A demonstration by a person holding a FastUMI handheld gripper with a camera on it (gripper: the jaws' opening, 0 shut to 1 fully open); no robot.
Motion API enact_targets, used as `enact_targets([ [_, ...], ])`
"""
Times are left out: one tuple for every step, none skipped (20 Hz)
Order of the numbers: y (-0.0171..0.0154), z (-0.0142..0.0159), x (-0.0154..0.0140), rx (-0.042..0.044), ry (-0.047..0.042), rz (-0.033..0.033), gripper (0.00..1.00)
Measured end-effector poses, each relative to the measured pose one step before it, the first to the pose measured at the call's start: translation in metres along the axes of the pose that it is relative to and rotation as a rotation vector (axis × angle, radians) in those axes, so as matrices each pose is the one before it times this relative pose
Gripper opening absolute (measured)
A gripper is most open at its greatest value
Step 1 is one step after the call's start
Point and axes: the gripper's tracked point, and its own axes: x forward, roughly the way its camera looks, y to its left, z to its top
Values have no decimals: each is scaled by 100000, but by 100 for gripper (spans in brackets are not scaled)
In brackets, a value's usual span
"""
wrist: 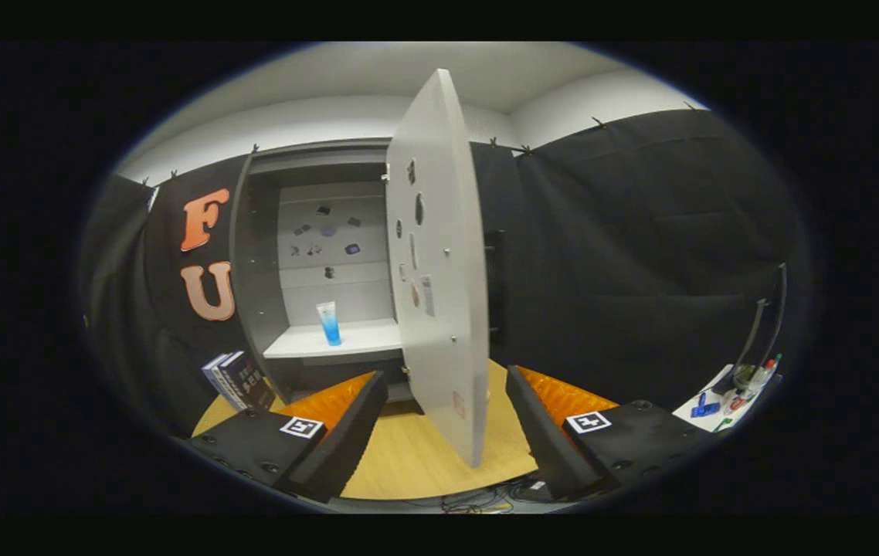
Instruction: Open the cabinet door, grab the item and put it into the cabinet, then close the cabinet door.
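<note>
One cabinet [308, 262] stands in the centre-left of the frame with its single door [439, 262] swung wide open, the panel edge-on and reaching down into the gap between the two fingers of the gripper [446, 417] at the bottom centre. Those fingers are spread wide apart and pinch nothing; the door's lower edge hangs between them, but whether either finger touches it cannot be told. One blue tube [328, 323], the item, stands upright on the cabinet's shelf [362, 340], just left of the door, beyond the fingers. Several small dark marks dot the cabinet's back wall and the door's inner face; they are too small to make out. Two books [239, 382] lean at the lower left beside the cabinet, partly hidden by the left finger. The wooden table [408, 455] shows between the fingers. At the lower right, a small clutter of items [733, 390] on a white surface is cut off and blurred.
</note>
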Motion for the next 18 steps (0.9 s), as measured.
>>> enact_targets([
  [-1373, -120, 99, -1035, 279, -1189, 99],
  [-1176, -229, 223, -158, 229, -590, 99],
  [-1156, -156, 339, 360, 136, -528, 99],
  [-1131, -304, 437, 373, 246, -498, 99],
  [-956, -300, 746, 264, -52, -759, 98],
  [-939, -319, 713, 105, -189, -501, 99],
  [-713, -396, 840, -73, 302, -478, 99],
  [-481, -306, 873, -395, -149, 109, 99],
  [-493, -382, 650, -344, 590, -141, 99],
  [-392, -360, 625, -116, 472, 88, 99],
  [-192, -288, 727, 107, 502, 60, 99],
  [-111, -462, 566, 14, 932, 230, 99],
  [202, -547, 660, -34, 1446, 460, 99],
  [182, -495, 374, -61, 1260, 566, 99],
  [245, -448, 116, -100, 900, 1012, 98],
  [411, -151, 249, -155, 421, 1001, 98],
  [399, -109, 141, -287, 299, 914, 97],
  [330, -145, 159, -386, 402, 666, 97],
])
